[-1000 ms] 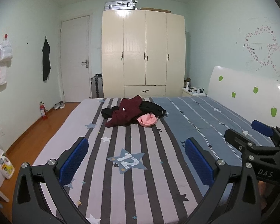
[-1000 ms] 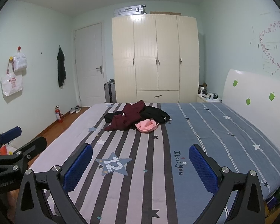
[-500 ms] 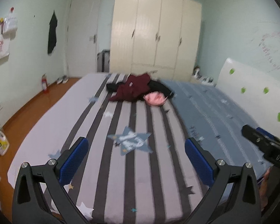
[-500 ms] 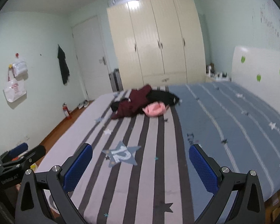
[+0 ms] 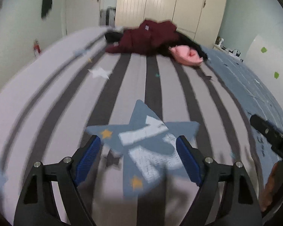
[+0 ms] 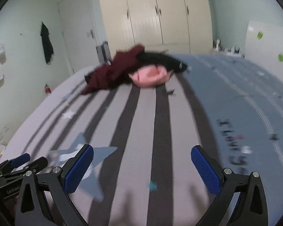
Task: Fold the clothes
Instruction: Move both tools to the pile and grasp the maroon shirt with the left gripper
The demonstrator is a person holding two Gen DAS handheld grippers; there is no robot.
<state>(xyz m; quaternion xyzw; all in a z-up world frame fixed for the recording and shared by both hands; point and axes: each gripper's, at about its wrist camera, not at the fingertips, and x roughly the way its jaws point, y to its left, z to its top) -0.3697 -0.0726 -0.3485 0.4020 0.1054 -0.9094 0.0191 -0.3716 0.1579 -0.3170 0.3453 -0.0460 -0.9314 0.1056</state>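
Observation:
A pile of clothes lies at the far end of the bed: a maroon garment (image 5: 147,37) (image 6: 113,71), a black garment (image 6: 160,60) behind it, and a pink garment (image 5: 186,55) (image 6: 149,76) at its right. My left gripper (image 5: 139,160) is open and empty, low over the blue star print. My right gripper (image 6: 141,168) is open and empty, low over the striped cover. Both are well short of the pile.
The bed (image 6: 160,122) has a grey-striped and blue cover. A cream wardrobe (image 6: 154,15) stands behind it, a white headboard (image 6: 264,37) at right, a door (image 6: 75,28) and a small fire extinguisher (image 6: 47,89) at left.
Both grippers have moved forward and down over the bed toward the clothes pile. The pile looms larger. Both stay open.

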